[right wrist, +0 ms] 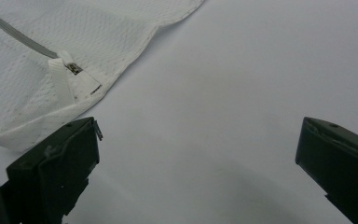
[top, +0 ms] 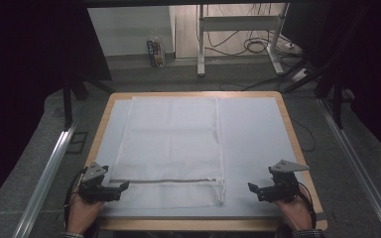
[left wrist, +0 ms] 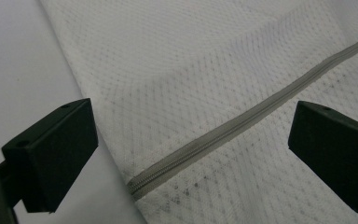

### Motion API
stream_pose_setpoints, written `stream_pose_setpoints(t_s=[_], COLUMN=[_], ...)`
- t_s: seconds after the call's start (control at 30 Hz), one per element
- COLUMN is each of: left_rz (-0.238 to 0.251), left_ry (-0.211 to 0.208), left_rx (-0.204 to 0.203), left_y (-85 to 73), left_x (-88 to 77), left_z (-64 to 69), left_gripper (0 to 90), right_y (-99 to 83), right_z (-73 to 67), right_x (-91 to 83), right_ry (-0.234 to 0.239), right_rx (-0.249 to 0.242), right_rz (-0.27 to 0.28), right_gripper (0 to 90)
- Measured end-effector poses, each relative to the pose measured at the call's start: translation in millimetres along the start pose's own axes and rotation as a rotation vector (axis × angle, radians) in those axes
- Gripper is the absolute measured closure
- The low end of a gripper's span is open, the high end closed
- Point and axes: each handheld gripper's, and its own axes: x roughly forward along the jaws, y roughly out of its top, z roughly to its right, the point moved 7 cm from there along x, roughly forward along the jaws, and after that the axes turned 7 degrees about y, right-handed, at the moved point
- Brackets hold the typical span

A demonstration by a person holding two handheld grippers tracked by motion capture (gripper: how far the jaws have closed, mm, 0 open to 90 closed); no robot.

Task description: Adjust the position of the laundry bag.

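Observation:
A white mesh laundry bag (top: 171,144) lies flat on the pale mat, with a grey zipper (top: 161,180) running across its near end. My left gripper (top: 122,187) rests open at the bag's near left corner; in the left gripper view the zipper (left wrist: 242,123) and mesh (left wrist: 191,70) lie between the spread jaws (left wrist: 193,154). My right gripper (top: 252,189) is open on the bare mat, a little right of the bag's near right corner. In the right gripper view the zipper pull (right wrist: 73,69) under a white tab sits at upper left, beyond the jaws (right wrist: 198,154).
The pale mat (top: 253,139) covers a wooden table (top: 290,129). Metal rails (top: 44,173) run along both sides on the grey floor. Beyond the far edge stand a desk frame (top: 201,44), cables (top: 258,47) and a small box (top: 155,53).

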Motion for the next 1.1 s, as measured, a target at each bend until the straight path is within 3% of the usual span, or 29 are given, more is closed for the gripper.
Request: stream_pose_setpoints(t_s=[0.43,1.1], left_rz=[0.036,-0.031], left_ry=[0.01,0.028], left_rx=[-0.016,-0.002], left_y=[1.6,0.8], left_x=[-2.3,6.2], left_z=[-4.0,-3.3], left_gripper=[4.9,3.9], right_y=[2.9,7.9], right_z=[1.6,1.5], right_x=[1.5,6.1], right_ry=[-0.007,-0.011], right_rx=[0.001,0.011], right_rz=[-0.002,0.005], right_gripper=[0.0,0.2])
